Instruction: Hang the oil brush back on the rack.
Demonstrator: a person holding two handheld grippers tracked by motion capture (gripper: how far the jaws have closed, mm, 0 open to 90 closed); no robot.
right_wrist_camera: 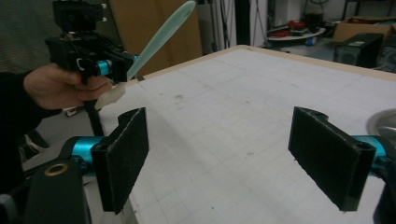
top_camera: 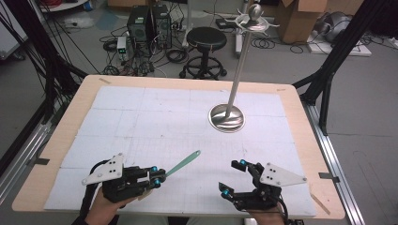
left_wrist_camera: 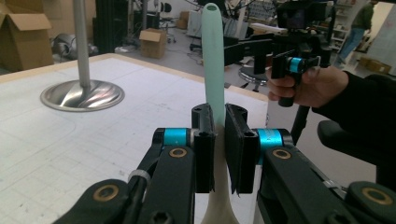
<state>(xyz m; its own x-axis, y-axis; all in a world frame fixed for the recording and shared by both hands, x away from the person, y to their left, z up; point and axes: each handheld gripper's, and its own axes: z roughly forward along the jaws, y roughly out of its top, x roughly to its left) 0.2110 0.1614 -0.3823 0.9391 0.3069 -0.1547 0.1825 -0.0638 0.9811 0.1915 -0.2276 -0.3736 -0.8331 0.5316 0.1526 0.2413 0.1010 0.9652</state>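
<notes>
My left gripper [top_camera: 157, 177] is near the table's front left, shut on a utensil [top_camera: 183, 164] with a mint-green handle that points up and to the right. In the left gripper view the handle [left_wrist_camera: 212, 51] rises from between the jaws of the left gripper [left_wrist_camera: 218, 135], and a whitish end hangs below them. My right gripper [top_camera: 233, 177] is at the front right, open, with nothing between its jaws. Across the table in the right gripper view [right_wrist_camera: 219, 158], the left gripper [right_wrist_camera: 114, 65] holds the utensil [right_wrist_camera: 159, 35] off the surface.
A metal stand [top_camera: 226, 118] with a round base, a tall pole and hooks at the top stands right of the table's middle. A white gridded mat [top_camera: 155, 117] covers the wooden table. Behind the table are a black stool [top_camera: 206, 40], computer towers [top_camera: 149, 23] and cardboard boxes [top_camera: 305, 18].
</notes>
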